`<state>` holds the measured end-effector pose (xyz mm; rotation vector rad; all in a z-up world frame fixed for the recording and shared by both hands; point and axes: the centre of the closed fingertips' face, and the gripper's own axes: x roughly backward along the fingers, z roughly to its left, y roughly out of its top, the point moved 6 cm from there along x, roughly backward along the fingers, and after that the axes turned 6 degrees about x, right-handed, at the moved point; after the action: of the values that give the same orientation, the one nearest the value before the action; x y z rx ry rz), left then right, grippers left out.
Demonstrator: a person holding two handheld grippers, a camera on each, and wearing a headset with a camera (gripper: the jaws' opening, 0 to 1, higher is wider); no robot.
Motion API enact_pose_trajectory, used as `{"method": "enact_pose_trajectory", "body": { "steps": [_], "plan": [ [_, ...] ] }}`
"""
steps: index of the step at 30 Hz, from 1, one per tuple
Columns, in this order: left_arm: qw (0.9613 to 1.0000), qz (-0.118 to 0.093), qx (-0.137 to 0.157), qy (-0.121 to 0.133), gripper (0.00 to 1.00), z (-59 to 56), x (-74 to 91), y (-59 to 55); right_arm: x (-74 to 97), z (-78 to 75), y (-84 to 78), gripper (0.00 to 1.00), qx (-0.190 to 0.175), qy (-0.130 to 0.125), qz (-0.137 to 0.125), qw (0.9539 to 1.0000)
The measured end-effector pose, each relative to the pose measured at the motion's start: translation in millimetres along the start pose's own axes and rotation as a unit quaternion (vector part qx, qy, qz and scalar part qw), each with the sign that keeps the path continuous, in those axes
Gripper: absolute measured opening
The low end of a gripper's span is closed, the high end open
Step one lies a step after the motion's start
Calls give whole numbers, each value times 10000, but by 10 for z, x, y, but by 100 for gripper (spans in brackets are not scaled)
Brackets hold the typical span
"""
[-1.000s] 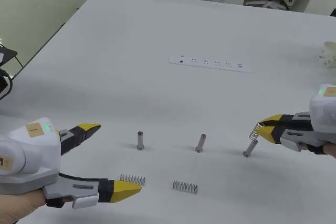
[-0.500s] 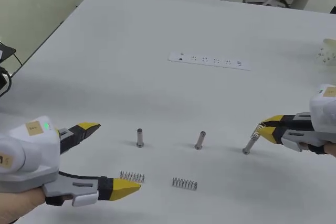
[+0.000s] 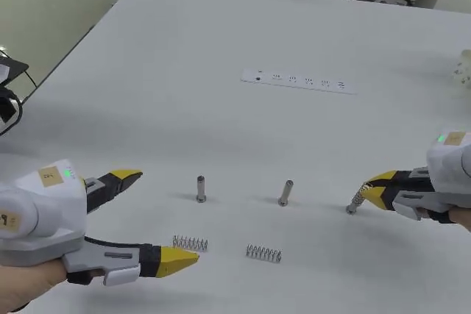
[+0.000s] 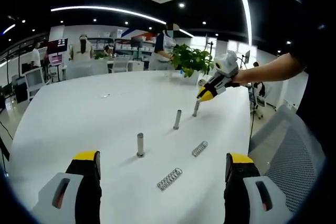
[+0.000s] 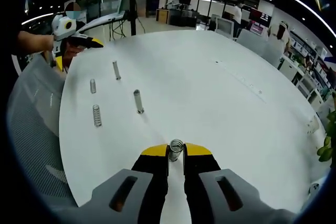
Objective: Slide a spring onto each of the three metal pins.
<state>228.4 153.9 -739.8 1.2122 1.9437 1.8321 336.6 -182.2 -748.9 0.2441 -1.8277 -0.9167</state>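
You have a thin coiled spring (image 3: 358, 196), tilted, at the top of the rightmost pin (image 3: 352, 208), pinched between the tips of your right tool (image 3: 372, 186), which reaches in low from the right. Two loose springs (image 3: 190, 243) lie flat on the white surface (image 3: 221, 108) before the other two pins (image 3: 201, 188). Your left tool (image 3: 163, 216) sits beside them, jaws spread wide.

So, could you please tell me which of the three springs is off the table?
The spring in the right gripper, at the rightmost pin; the other two springs lie flat on the table.
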Motion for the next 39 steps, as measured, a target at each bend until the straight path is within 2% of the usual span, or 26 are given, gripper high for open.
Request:
{"method": "enact_pose_trajectory", "body": {
  "steps": [13, 20, 25, 30, 34, 39],
  "plan": [
    [10000, 18, 10, 30, 96, 14, 19, -25, -117, 41, -155, 8, -2, 47, 244, 9997],
    [10000, 33, -3, 23, 96, 25, 21, -37, -113, 31, -149, 8, -169, 20, 144, 9998],
    [10000, 42, 20, 7, 96, 19, 16, -30, -91, 41, -145, 10, -95, 0, 204, 9997],
    [10000, 0, 5, -2, 96, 1, 10, -10, -49, 43, -91, 15, -108, -42, 79, 9999],
    [10000, 2, -18, -18, 96, -3, 11, 7, -46, 19, -98, 19, -103, -54, 79, 9999],
    [10000, -7, -52, -20, 96, -12, 21, 42, 0, 6, -62, 20, -92, -96, 11, 9999]
  ]
}}
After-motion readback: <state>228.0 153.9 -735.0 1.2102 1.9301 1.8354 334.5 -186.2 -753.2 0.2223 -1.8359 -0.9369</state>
